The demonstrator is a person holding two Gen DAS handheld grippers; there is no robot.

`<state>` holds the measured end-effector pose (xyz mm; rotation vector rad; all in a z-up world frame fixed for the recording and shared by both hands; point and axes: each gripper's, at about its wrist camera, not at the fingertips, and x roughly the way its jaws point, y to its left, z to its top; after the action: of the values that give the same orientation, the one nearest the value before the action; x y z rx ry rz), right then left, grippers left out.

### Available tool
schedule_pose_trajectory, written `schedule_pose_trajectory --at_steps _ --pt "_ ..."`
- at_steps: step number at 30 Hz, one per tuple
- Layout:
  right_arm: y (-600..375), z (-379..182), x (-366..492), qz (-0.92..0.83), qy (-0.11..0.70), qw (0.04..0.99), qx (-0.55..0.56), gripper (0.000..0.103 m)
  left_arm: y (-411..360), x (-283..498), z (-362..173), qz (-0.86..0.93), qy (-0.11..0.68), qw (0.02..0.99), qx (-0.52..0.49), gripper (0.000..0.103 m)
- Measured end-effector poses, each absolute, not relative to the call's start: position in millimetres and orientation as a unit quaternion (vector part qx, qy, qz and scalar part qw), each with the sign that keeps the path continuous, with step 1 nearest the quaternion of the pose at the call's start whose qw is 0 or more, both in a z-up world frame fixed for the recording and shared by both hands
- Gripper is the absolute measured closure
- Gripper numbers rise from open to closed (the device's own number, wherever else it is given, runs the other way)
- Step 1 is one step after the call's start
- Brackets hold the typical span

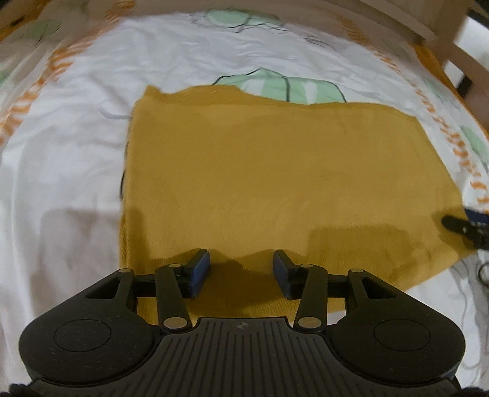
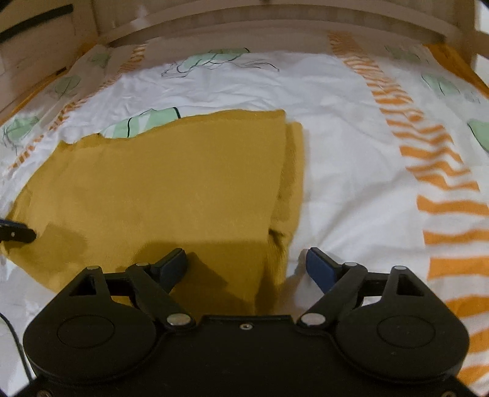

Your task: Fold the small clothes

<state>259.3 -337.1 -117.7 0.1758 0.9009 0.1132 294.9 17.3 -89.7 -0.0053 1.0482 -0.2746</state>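
Directly beneath the left gripper (image 1: 241, 270), whose jaws stood apart and held nothing, lay the near hem of the mustard cloth (image 1: 275, 171), so the blue pads (image 1: 200, 268) seemed poised to take that edge for a fold. Off to its right, low at the picture's edge, the tip of the other tool showed over the cloth's far corner. The right gripper (image 2: 247, 265) was likewise spread wide and empty, straddling the cloth's right edge, one finger over fabric and the other over bare bedsheet (image 2: 351, 183), probably to catch the doubled layers there. Ahead of both claws the cloth (image 2: 168, 183) lay flat, already a rough rectangle, with a narrow strip of under-layer showing along its right side. Beyond it stretched the white sheet with green and orange print, then a wooden frame (image 2: 275, 21) at the far end.
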Motion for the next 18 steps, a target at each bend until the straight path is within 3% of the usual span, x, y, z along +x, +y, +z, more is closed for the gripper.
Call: schedule_pose_trajectory --at_steps 4,8,11,18 --pt "-347 -117 259 0.056 0.443 0.885 0.133 0.012 17 292 -90 -0.114 0.499 0.859 -0.031 0.055" --pt "-357 -119 252 0.068 0.449 0.871 0.19 0.004 13 293 -93 -0.128 0.492 0.86 -0.043 0.033" --pt "-366 -122 248 0.072 0.443 0.862 0.235 0.0 7 292 -94 -0.127 0.489 0.862 -0.041 0.025" --pt "-382 -130 250 0.077 0.43 0.846 0.306 0.0 -10 300 -96 -0.103 0.502 0.858 -0.023 0.021"
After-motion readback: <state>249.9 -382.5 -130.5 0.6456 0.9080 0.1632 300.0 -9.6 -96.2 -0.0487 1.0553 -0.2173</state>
